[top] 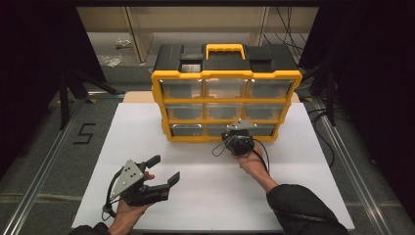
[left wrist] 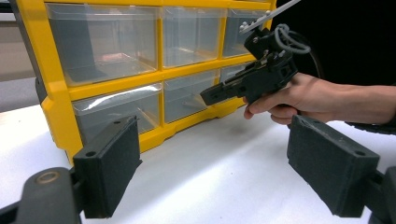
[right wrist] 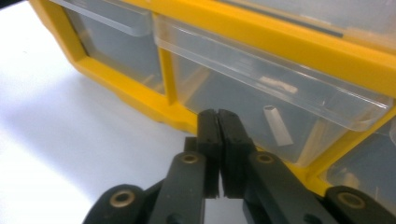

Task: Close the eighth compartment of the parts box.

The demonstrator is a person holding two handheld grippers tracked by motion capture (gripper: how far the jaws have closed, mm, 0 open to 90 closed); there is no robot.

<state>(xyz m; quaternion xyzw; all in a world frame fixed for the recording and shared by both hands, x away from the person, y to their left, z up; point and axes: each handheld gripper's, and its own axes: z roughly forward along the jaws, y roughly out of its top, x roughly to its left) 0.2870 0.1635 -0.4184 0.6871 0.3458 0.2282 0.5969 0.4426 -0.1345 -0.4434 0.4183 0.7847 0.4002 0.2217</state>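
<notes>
Bottom-row middle drawer (right wrist: 280, 116) of the yellow-and-black organizer (top: 226, 105) is the target; clear plastic, closed or nearly so, with a small pale tube-like piece (right wrist: 277, 126) lying inside. The drawer sits on the lowest tier, between its two neighbours, and the organizer stands upright at the far middle of the white counter (top: 205, 181).

Right hand-held gripper (top: 238, 139) is right at that drawer front, pointing away from the person into the cabinet. Its jaws are pressed together with nothing between them, tips at the drawer's lower edge by the yellow frame; whether they touch it I cannot tell. The drawer lies straight ahead of it, long axis across the cabinet face, so any pull would come back toward the person.

Left hand-held gripper (top: 164, 172) is well apart, near the front left of the counter, jaws spread wide and empty. The right hand is clearly nearer.

Writing: a "5" (top: 84, 133) marked on the grey floor left of the counter. No brand readable on the organizer.
</notes>
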